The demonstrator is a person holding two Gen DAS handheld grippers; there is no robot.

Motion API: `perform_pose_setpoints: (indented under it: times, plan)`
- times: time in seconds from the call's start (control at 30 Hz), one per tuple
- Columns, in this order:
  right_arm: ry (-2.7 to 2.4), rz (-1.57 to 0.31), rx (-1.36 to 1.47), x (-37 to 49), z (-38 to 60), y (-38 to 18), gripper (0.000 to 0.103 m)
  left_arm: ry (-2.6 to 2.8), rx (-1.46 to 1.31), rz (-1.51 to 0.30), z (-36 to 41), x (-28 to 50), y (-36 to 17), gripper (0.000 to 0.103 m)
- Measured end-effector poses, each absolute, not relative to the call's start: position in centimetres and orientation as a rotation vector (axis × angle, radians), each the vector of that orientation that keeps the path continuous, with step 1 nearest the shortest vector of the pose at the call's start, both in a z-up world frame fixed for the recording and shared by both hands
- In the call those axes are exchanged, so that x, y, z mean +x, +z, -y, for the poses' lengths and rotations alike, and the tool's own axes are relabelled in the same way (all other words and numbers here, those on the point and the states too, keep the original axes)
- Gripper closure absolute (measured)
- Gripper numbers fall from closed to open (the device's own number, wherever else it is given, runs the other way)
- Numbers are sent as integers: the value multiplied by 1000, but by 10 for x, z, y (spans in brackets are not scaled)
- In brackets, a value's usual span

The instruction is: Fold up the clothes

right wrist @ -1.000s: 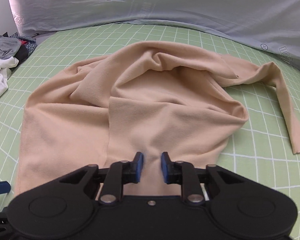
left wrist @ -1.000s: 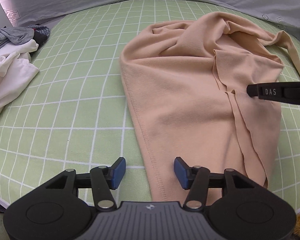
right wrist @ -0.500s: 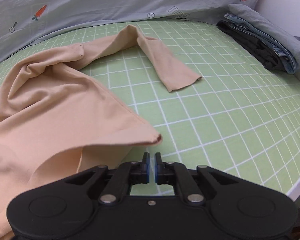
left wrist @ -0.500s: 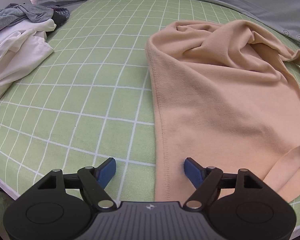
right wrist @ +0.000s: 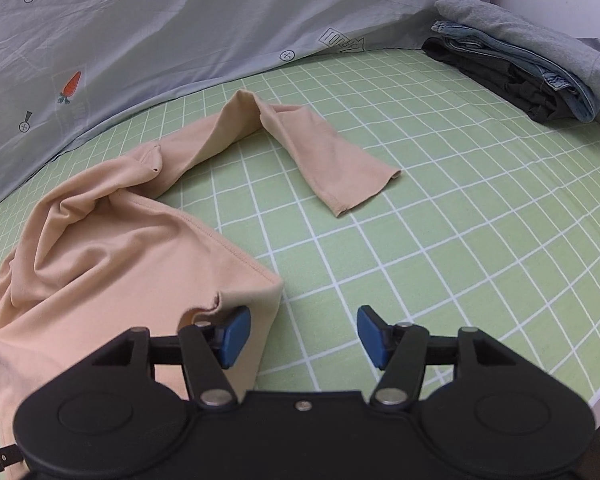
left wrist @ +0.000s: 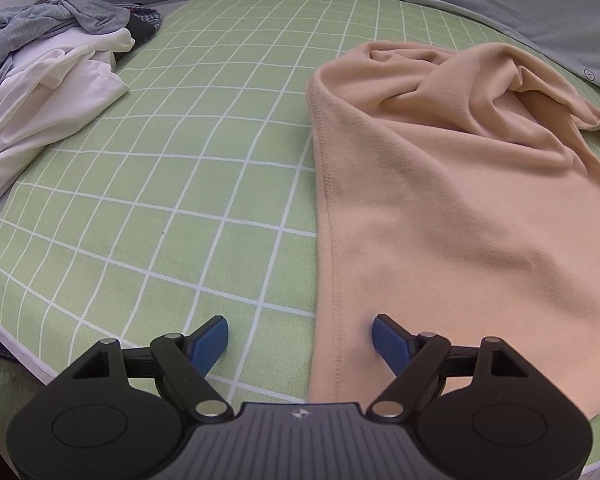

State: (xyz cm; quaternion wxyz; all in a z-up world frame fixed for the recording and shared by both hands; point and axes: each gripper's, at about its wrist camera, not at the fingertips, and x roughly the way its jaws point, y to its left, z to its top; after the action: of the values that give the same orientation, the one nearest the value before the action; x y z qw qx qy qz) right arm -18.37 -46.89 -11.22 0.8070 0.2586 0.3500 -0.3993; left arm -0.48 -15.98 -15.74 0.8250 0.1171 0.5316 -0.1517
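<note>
Right wrist view: the right claw (right wrist: 303, 336), pinched shut half a second ago, now gapes wide and empty, so the peach long-sleeved top's (right wrist: 112, 264) corner lies released on the green checked bed (right wrist: 480, 220). Left claw (left wrist: 300, 342) also stands wide, straddling the top's hem; no containers show, and smoothing seems next.

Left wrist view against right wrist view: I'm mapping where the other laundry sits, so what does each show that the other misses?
Only the left wrist view shows the unfolded heap of white and grey clothes at the far left, and the beige top's stitched hem between the open left tool. Only the right wrist view shows the folded stack at the far right, the outstretched sleeve and the open right tool. Both show the beige top on the green checked sheet.
</note>
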Motion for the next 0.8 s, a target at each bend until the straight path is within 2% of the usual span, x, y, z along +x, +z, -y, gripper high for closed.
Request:
perform_pose_setpoints:
  times: [0.13,0.37,0.43,0.57,0.6,0.63,0.8]
  plan:
    - [-859,-700,553,-190,475,-104,43,-304,252,-1127,162,-10,-158,22]
    - [-783,-821,529,-190,476,-131,42,-265,253,-1121,165,-17,-157,22]
    - [-761,-855,522,-190,476,-138,51,-258,255,-1118,165,-19,-157,22]
    - [-724,-893,467,-193,474,-148,62,-241,258,-1110,165,-25,-157,21]
    - [-714,-895,442,-195,474,-148,75,-235,259,-1110,165,-25,-157,20]
    - [-696,-894,437,-197,474,-147,96,-229,259,-1110,166,-26,-157,20]
    - [-672,-909,477,-209,479,-144,98,-218,261,-1119,166,-25,-158,19]
